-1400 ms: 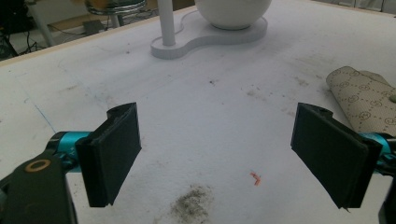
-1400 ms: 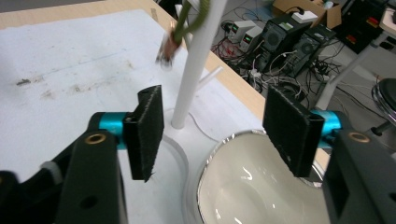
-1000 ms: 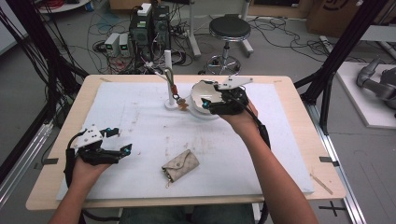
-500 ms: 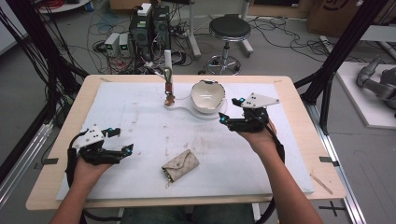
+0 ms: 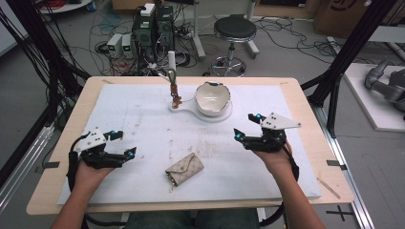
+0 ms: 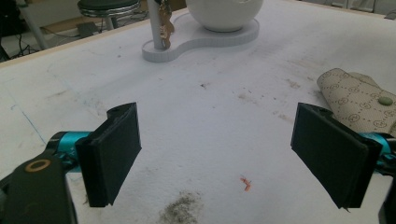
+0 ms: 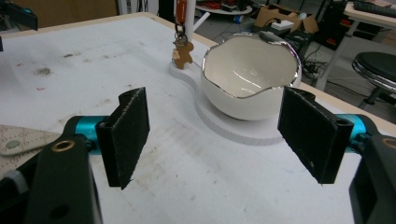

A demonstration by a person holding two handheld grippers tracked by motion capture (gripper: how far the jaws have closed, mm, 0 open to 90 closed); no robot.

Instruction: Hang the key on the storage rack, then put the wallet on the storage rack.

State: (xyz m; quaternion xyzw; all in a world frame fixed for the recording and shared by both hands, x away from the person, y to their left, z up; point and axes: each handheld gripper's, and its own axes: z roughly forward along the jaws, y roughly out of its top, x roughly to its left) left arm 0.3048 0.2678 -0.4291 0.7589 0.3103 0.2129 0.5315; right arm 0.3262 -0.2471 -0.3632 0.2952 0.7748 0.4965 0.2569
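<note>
Both tongs (image 5: 120, 144) (image 5: 247, 126) agape, key pouch (image 5: 184, 168) between

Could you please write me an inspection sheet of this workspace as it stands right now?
Surface: white mat on a wooden table, with smudges and crumbs.
Job's things: white bowl upright on a white stand; keyring hanging from the stand's post; patterned key pouch lying flat near the front.
Clutter: nothing seen beyond the stains.
Grippers: left gripper and right gripper both open, empty, apart from every item.
Cables: tangled on the floor behind the table.
Surroundings: stool, electronics boxes, black frame posts.
</note>
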